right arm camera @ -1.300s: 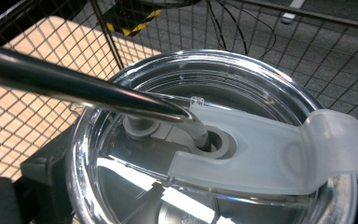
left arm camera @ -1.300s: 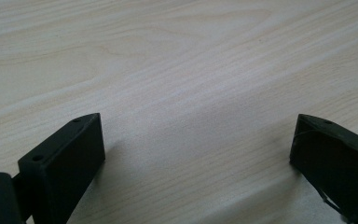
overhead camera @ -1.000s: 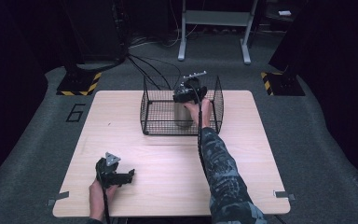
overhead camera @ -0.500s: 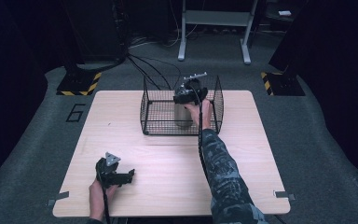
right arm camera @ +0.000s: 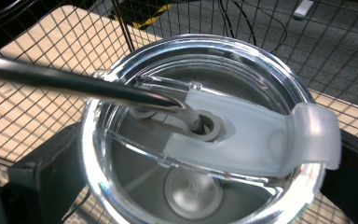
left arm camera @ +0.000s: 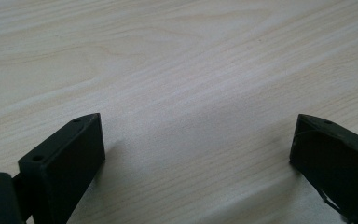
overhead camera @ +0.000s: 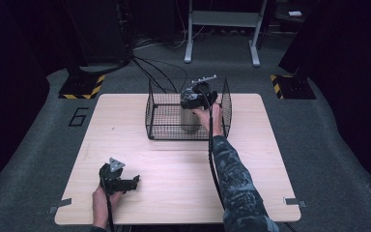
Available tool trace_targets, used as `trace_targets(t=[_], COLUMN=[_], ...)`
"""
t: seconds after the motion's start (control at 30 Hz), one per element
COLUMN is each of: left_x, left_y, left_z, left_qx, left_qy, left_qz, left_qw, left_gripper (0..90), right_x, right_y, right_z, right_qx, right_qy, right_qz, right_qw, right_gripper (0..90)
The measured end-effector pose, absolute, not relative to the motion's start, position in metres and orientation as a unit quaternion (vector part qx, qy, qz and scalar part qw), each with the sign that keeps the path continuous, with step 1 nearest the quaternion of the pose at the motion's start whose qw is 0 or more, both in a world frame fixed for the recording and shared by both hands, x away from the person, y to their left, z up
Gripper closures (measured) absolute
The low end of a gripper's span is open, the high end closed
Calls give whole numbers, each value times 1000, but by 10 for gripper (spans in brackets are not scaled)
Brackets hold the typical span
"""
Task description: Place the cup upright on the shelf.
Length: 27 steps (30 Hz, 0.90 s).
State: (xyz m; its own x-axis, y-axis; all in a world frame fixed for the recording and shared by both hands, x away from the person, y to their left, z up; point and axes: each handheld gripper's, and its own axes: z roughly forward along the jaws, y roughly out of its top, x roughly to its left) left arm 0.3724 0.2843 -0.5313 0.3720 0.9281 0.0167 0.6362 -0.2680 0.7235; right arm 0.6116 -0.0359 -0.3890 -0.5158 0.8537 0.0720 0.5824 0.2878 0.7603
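Tumbler [right arm camera: 200, 140] upright inside wire basket [overhead camera: 159, 121], far centre of table [overhead camera: 174, 183], straw through lid | right gripper [overhead camera: 193, 99] jaws clamped on tumbler sides, likely for lifting | left gripper [left arm camera: 196, 154] jaws spread, empty, resting near left, parked clear.

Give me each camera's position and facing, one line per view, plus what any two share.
High view: above the person's side, looking forward and down on the table; both forearms enter from below, left gripper near the front edge, right gripper inside the wire basket.
Left gripper view: on the left gripper, facing bare tabletop between its wide-apart jaws.
Right gripper view: on the right gripper, looking down onto a steel tumbler with clear lid and metal straw.
Shared: tumbler and basket appear in the high and right gripper views.
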Motion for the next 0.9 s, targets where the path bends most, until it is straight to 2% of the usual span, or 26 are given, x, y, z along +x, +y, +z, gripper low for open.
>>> trace_targets(t=[0.43, 0.9], left_x=[372, 373], left_y=[284, 284], left_z=[-531, -532], left_qx=[763, 759], left_qy=[512, 515], left_qz=[226, 227], left_qw=[322, 326], left_gripper=[30, 31], right_x=[576, 506], right_y=[-55, -75], right_z=[-362, -341], right_qx=[421, 368], right_qy=[796, 813], right_qz=[396, 404], right_qw=[182, 199], right_gripper=[0, 0])
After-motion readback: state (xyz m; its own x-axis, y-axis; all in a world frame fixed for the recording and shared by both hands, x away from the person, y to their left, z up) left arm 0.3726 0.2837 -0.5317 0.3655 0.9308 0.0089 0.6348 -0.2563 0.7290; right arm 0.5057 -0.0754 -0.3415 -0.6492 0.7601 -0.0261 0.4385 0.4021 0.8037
